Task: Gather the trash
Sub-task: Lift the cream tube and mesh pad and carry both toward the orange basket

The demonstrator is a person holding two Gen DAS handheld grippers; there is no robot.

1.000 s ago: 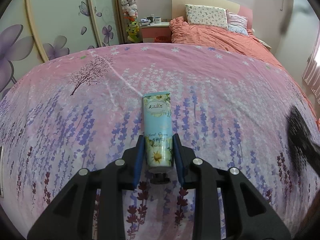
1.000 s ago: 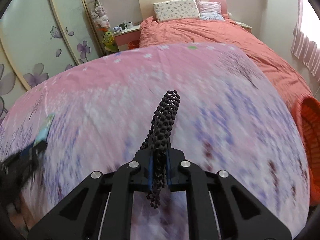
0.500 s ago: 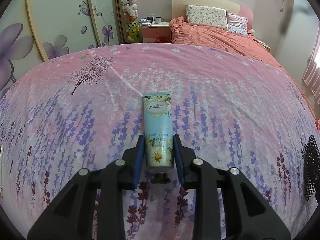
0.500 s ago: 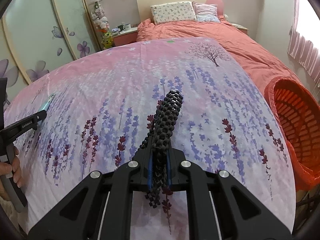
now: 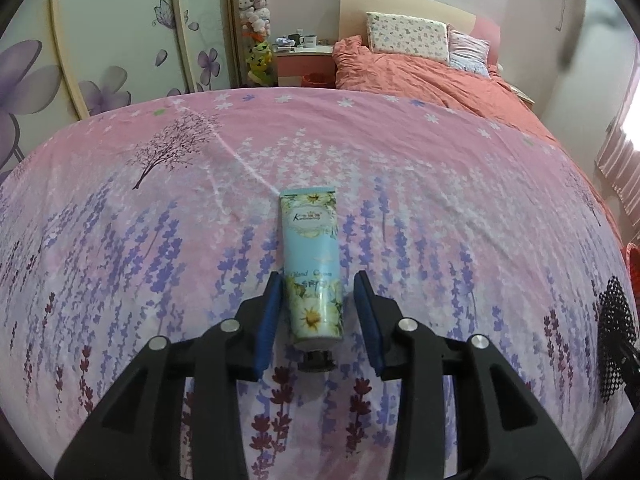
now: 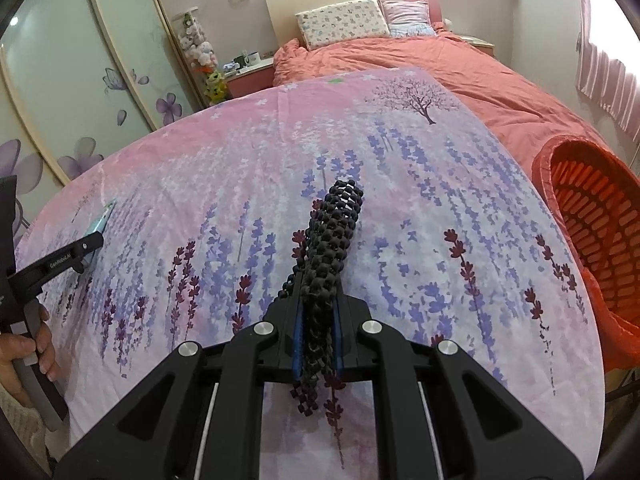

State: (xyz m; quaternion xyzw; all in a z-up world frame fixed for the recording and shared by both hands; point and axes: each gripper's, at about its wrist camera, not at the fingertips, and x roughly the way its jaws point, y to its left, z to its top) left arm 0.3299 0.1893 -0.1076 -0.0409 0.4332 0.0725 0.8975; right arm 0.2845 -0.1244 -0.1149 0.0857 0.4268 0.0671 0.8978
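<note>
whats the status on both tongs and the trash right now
Left tongs open, straddling hand cream tube on the bedspread. Right tongs shut on black mesh roll. Orange basket to the right, path clear.

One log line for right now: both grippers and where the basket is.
left gripper: open, straddling light-blue floral hand-cream tube | right gripper: shut on black mesh roll | orange plastic basket: right of bed

Left gripper [image 5: 319,312] fingers spread apart, right gripper [image 6: 317,334] fingers clamped together

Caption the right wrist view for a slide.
Right gripper shut on black mesh roll above the floral sheet, red basket to the right.
</note>
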